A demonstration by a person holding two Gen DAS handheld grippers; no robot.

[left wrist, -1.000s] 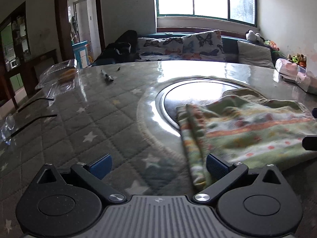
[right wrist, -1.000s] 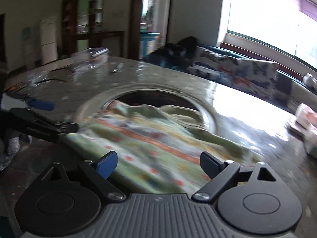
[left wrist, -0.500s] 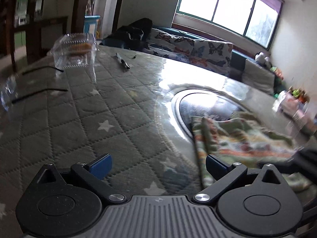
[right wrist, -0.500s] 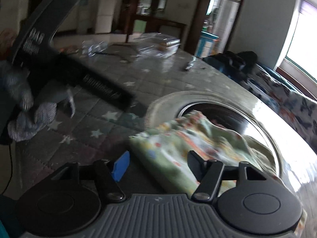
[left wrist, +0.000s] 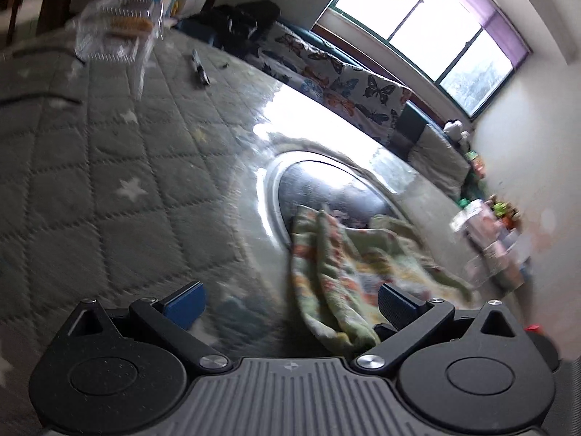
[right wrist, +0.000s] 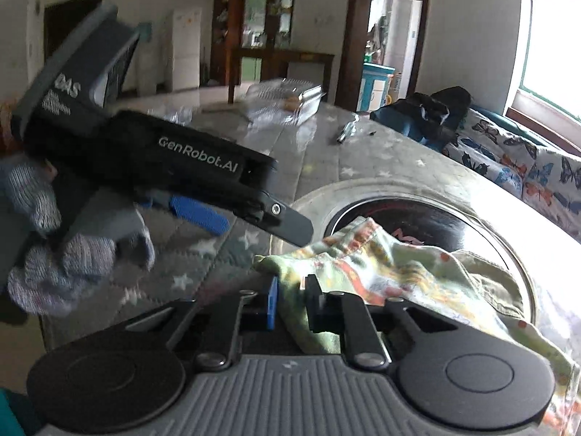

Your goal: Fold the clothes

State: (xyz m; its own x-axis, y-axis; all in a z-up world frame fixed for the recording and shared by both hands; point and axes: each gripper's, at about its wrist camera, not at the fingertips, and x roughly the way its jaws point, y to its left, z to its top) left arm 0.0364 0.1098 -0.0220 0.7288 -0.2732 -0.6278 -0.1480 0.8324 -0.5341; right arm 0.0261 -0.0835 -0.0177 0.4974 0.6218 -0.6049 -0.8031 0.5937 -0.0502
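A green garment (left wrist: 345, 272) printed in orange and red lies crumpled, partly over the round dark inset (left wrist: 326, 189) of the table. My right gripper (right wrist: 292, 296) is closing its jaws, and the pads pinch the near-left edge of the garment (right wrist: 399, 272). My left gripper (left wrist: 290, 305) is open and rolled to one side. The garment's near edge lies just inside its right finger, with no pad touching it. In the right wrist view the left gripper (right wrist: 261, 230) hovers to the left above the garment's corner, held by a gloved hand (right wrist: 54, 254).
A quilted grey cover with stars (left wrist: 109, 145) spreads over the table. A clear plastic box (left wrist: 116, 32) and a small dark object (left wrist: 199, 69) sit at the far side. A sofa with butterfly cushions (left wrist: 345, 83) stands behind, and small packages (left wrist: 490, 229) sit at the right edge.
The right jaws went from wide apart to closed on the garment's edge. The left gripper rolled and shifted, and it now looms closer in the right wrist view.
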